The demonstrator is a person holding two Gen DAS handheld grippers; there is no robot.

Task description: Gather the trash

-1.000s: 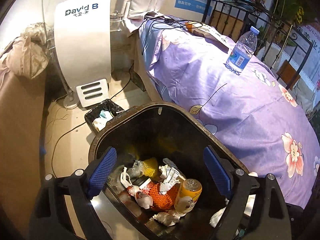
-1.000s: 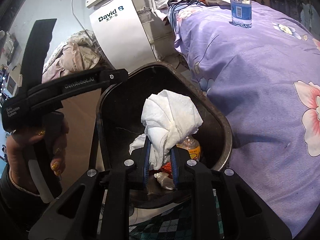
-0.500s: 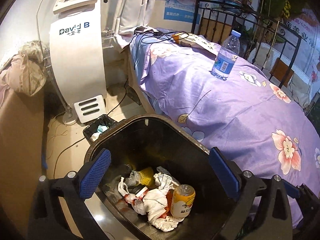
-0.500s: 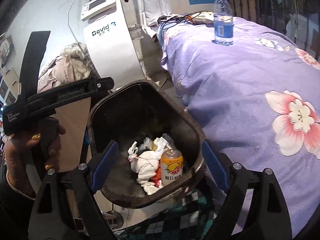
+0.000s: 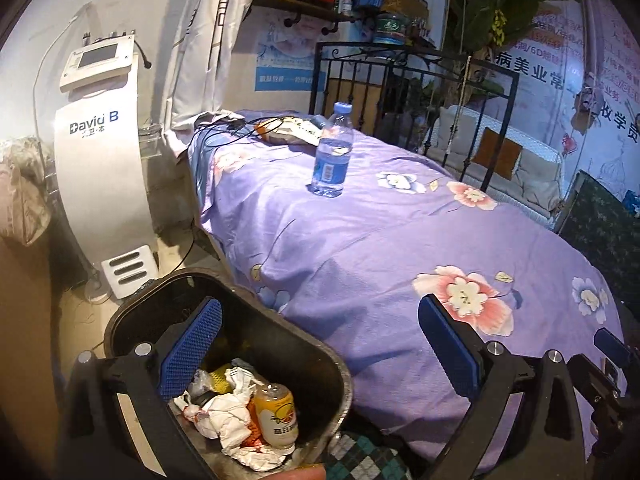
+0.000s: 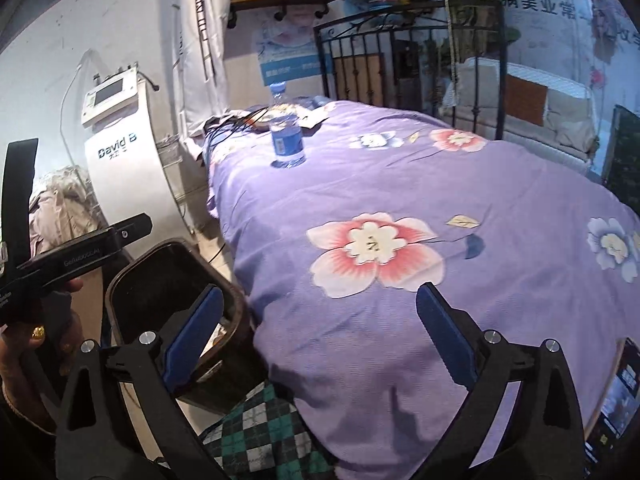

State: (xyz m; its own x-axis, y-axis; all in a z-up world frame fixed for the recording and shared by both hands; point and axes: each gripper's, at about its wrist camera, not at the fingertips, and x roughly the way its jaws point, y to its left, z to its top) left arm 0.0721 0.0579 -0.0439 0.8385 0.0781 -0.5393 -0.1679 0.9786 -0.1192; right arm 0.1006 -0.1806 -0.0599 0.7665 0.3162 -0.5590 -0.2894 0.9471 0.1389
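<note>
Both tools empty. Left tool (image 5: pixel 320 356) spread wide; right tool (image 6: pixel 320 332) opening, nothing between its pads. Trash bin (image 5: pixel 132 304) sits against the bed (image 5: pixel 360 248) edge for short drops, holding tissue wads (image 5: pixel 228 420) and juice bottle (image 5: pixel 276 416). Water bottle (image 5: pixel 333 152) stands upright on the bed beyond the bin, probably next.

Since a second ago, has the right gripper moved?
Yes. The right gripper has swung off the bin, now lower left, toward the bed; jaws opening, empty.
</note>
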